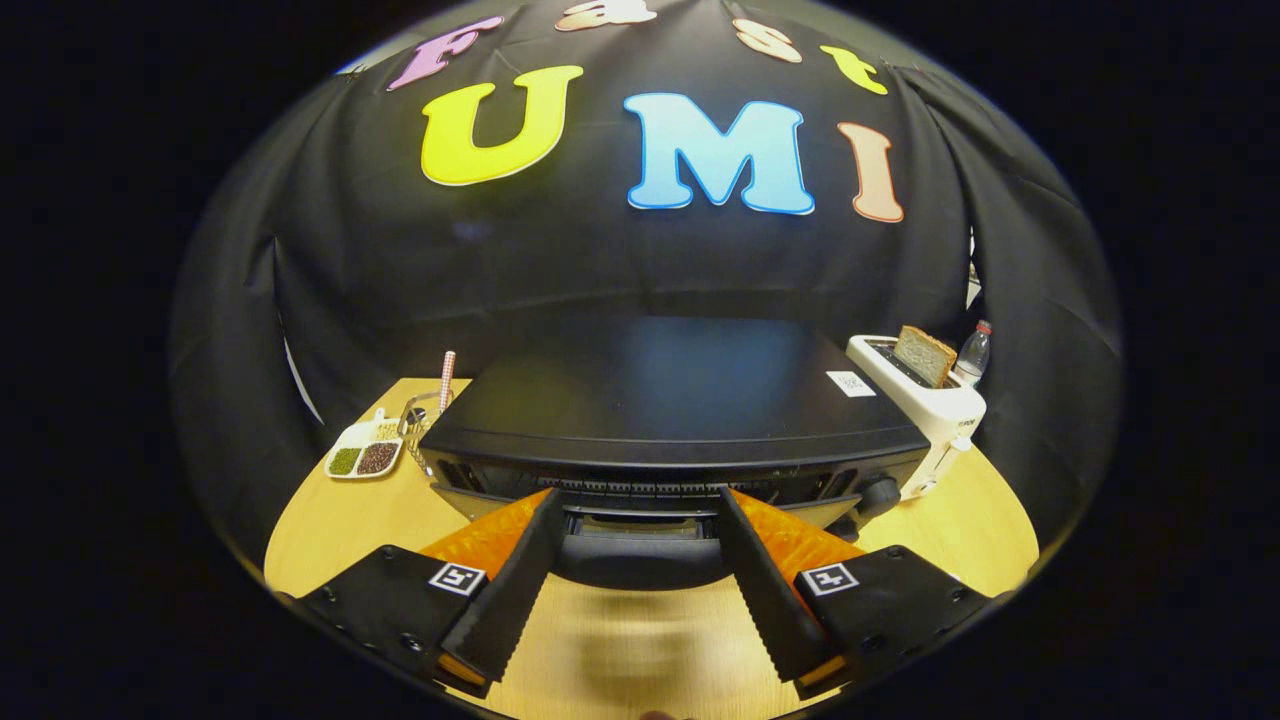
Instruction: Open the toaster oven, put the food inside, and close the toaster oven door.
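The black toaster oven (pixel 660 400) stands on the wooden table (pixel 330 520), seen from above and in front. Its dark curved door handle (pixel 640 560) juts out from the top of the front face. My gripper (pixel 640 500) is open, its two fingers straddling the handle, one at each end, with their tips up against the oven's front. I cannot tell whether the pads touch the handle. The door looks upright against the oven. A slice of brown bread (pixel 925 355) stands in a white pop-up toaster (pixel 945 415) to the right of the oven.
Behind the white toaster stands a plastic water bottle (pixel 975 350). Left of the oven lie a white divided dish of beans (pixel 365 455) and a glass with a striped straw (pixel 430 410). Bare tabletop lies below the fingers, and black cloth walls surround the table.
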The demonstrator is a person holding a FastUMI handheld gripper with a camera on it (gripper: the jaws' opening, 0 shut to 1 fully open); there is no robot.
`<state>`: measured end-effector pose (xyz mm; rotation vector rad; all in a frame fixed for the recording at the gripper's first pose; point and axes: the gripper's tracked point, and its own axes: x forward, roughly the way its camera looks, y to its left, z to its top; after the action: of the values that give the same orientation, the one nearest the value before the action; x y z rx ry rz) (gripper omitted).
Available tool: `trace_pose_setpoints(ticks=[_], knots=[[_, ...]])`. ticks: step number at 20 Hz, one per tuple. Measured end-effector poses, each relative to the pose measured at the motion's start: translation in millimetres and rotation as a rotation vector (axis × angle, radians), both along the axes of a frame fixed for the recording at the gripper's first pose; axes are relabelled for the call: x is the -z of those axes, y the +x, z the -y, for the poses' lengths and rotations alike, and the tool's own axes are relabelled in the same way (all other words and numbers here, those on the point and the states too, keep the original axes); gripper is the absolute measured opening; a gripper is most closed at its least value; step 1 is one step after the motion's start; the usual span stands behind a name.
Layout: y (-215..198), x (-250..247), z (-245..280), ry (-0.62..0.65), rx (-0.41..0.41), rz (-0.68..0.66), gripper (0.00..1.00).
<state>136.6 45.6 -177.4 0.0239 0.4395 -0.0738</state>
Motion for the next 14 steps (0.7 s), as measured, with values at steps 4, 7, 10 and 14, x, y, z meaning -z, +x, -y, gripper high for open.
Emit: trace_pose_setpoints(ticks=[4, 7, 10, 14], knots=[[-25.4, 12.0, -3.2, -0.010, -0.016, -0.036, 0.99], [-41.3, 22.2, -4.7, 0.002, -0.018, -0.066, 0.98], [-58.6, 34.2, -6.7, 0.004, -0.027, -0.117, 0.98], [-89.0, 76.2, -11.8, -0.008, -0.058, -0.215, 0.97]])
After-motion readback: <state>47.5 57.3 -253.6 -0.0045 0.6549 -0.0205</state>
